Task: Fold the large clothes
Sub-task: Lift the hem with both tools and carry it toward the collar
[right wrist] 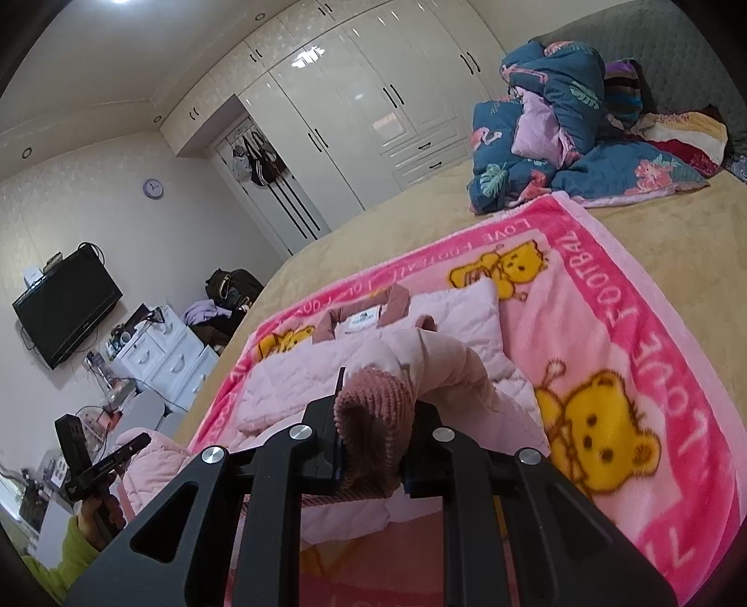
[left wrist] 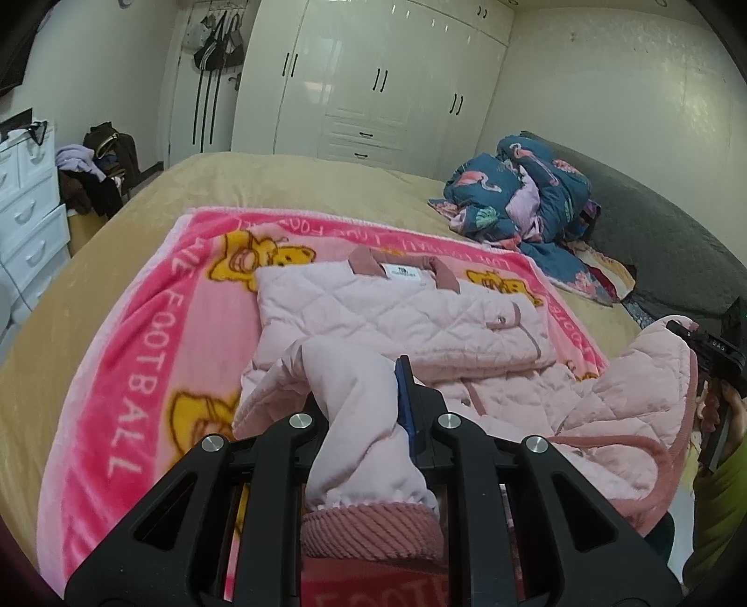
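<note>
Bedroom, tan bed [left wrist: 327, 187] with a pink bear-print blanket [left wrist: 140, 336] spread flat on it, "FOOTBALL" lettering along the border. Blue flamingo-print quilt [left wrist: 513, 196] bunched in a heap at the far right of the bed, against the dark headboard [left wrist: 653, 233], well apart from the blanket. A striped cloth lies beside that heap in the right wrist view. White wardrobe [left wrist: 373, 84] fills the far wall; bags [left wrist: 219, 42] hang on the door next to it. White drawer unit [left wrist: 28, 210] on the left, clothes and a brown bag piled near it. Wall TV [right wrist: 65, 308] and a small round clock [right wrist: 153, 188] show in the right wrist view. Nothing lies on the blanket between the grippers and the garment.

Pink quilted jacket [left wrist: 397, 317] lies on the blanket, collar [left wrist: 401, 266] away from the cameras, white label visible at the neck. Dusty-rose corduroy trim on collar, cuffs and front edge. Upper body lies flat; lower part is rumpled and lifted toward the cameras.

Left gripper [left wrist: 369, 397]: jaws narrow, clamped on a sleeve [left wrist: 355, 420] of the jacket, ribbed cuff [left wrist: 373, 527] hanging close under the camera. Right gripper [right wrist: 373, 429]: jaws narrow, pinching the other sleeve's corduroy cuff [right wrist: 373, 411], raised off the blanket. In the left wrist view the right gripper shows at the right edge, hem of the jacket draped by it. A hand [right wrist: 98, 513] with a yellow-green sleeve holds the left gripper in the right wrist view.
</note>
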The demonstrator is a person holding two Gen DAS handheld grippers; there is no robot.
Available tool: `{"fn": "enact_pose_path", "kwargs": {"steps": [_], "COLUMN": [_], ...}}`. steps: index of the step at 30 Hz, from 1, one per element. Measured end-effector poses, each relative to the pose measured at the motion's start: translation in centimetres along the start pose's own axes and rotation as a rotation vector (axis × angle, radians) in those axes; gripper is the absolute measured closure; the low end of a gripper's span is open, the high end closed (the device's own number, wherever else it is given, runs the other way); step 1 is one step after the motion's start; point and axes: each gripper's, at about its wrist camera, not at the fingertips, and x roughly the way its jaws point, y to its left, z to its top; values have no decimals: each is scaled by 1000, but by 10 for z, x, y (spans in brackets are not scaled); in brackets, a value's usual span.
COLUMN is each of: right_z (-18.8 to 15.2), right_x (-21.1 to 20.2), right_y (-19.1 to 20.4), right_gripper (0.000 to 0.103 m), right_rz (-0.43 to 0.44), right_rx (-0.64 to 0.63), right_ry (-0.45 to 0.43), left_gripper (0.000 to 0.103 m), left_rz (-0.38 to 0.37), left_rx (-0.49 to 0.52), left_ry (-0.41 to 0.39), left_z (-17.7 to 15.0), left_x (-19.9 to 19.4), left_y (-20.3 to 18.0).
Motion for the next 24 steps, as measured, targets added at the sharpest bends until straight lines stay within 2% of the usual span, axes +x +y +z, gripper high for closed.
{"fn": "enact_pose_path", "kwargs": {"steps": [10, 24], "right_z": [38, 76], "right_x": [22, 64], "right_y": [-2, -12], "right_gripper": [87, 87], "right_rz": [-16, -35], "right_rx": [13, 32], "right_ry": [-40, -54], "left_gripper": [92, 92], "left_rz": [26, 73], "left_rx": [-13, -44], "left_ry": [-35, -46], "left_z": [38, 73], "left_x": [22, 61], "left_y": [13, 31]}}
